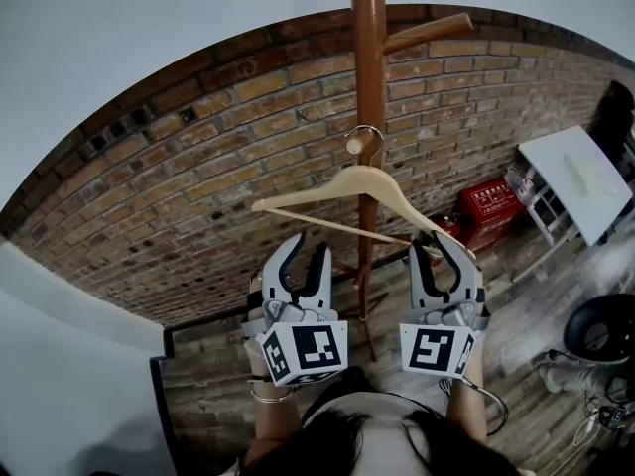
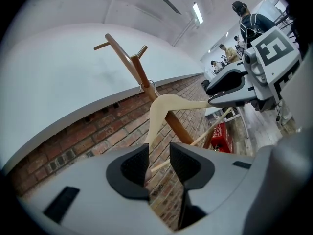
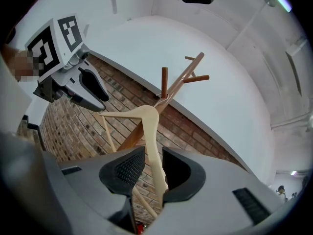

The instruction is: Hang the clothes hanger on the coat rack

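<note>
A pale wooden clothes hanger (image 1: pixel 367 178) hangs by its metal hook (image 1: pixel 364 131) over a short peg of the brown wooden coat rack (image 1: pixel 367 58). Just below the hanger's left end, my left gripper (image 1: pixel 308 251) is open. In the left gripper view that end of the hanger (image 2: pixel 161 106) runs down into the gap between the jaws (image 2: pixel 159 153), close to the left one. My right gripper (image 1: pixel 437 251) is open around the hanger's right end. In the right gripper view the hanger arm (image 3: pixel 146 116) lies between the jaws (image 3: pixel 152 153), against the right one.
A brick wall (image 1: pixel 198 186) stands behind the rack, with white wall above it. A red crate (image 1: pixel 488 206) and a white table (image 1: pixel 580 177) are at the right, and a dark round object (image 1: pixel 605 330) lies on the floor. People (image 2: pixel 249 18) stand far off.
</note>
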